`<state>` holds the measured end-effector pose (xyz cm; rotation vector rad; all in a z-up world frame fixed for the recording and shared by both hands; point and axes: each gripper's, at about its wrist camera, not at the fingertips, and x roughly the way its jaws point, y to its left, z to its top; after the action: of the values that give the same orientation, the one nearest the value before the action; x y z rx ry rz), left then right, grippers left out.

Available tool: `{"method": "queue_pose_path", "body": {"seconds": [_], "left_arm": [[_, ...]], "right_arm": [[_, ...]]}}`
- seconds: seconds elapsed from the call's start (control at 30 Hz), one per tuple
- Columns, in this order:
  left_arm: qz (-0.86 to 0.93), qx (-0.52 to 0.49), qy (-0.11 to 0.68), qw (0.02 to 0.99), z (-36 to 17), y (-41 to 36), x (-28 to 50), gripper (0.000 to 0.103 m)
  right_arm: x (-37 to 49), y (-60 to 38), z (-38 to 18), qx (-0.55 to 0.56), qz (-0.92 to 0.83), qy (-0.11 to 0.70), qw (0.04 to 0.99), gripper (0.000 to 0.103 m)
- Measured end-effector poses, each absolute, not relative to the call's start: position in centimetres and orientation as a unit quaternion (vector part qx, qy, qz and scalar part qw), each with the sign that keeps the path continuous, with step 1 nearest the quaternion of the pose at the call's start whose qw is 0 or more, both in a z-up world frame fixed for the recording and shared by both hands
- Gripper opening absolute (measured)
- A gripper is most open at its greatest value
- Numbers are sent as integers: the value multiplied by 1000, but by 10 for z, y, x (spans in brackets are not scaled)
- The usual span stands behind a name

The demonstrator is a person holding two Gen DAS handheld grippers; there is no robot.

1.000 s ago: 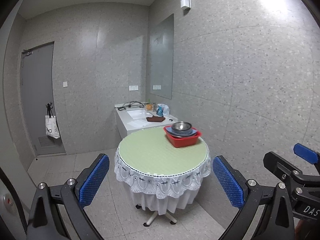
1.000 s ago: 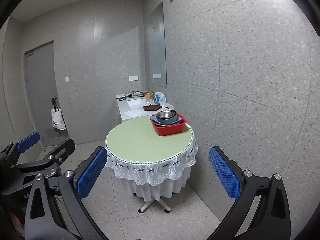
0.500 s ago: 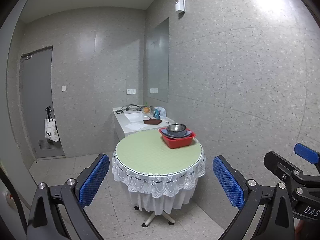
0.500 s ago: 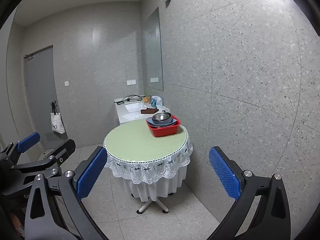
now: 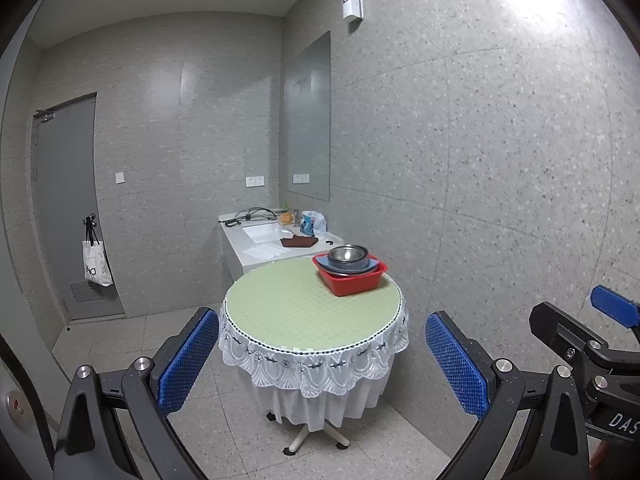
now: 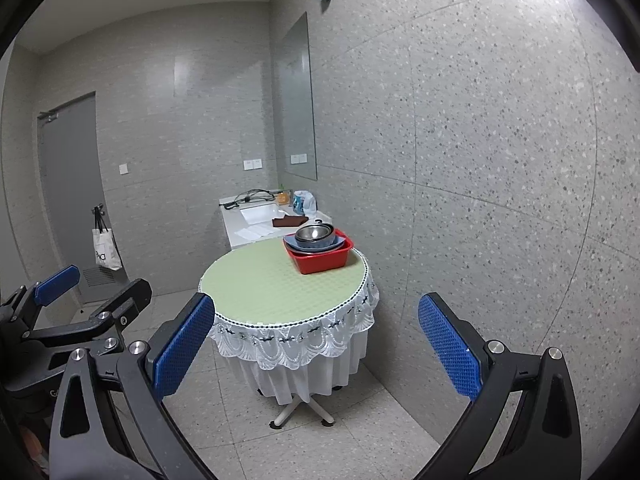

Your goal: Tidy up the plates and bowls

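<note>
Well short of the round table, both grippers' jaws gape wide, holding and touching nothing.

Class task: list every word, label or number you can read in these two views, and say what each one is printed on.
"DAS": white letters on the right hand-held gripper, cut off by the picture's edge.
Tote bag on the door handle: dark print, too blurred to read.
Blue packet by the sink: print too small to read.
</note>
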<state>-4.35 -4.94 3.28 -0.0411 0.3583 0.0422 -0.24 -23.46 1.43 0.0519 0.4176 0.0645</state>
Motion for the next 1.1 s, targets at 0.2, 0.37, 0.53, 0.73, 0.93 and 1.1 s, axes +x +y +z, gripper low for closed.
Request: {"method": "queue_pose_path", "body": {"seconds": [0.2, 0.37, 0.53, 0.73, 0.93, 1.1], "left_arm": [[18, -21, 179, 983, 29, -48, -36, 102], [18, -20, 179, 983, 28, -47, -30, 102], [19, -18, 179, 984, 25, -46, -27, 102], [22, -18, 176, 984, 21, -50, -28, 102], [27, -16, 176, 984, 17, -56, -28, 102], [29, -15, 176, 984, 16, -58, -27, 102]], "right_arm": [[1, -234, 13, 25, 29, 207, 978, 103], [3, -234, 13, 25, 29, 207, 978, 103], [5, -233, 12, 23, 28, 204, 978, 103], [7, -231, 12, 20, 26, 197, 980, 103], [8, -230, 11, 23, 29, 199, 979, 103], [9, -229, 11, 23, 30, 199, 979, 103]]}}
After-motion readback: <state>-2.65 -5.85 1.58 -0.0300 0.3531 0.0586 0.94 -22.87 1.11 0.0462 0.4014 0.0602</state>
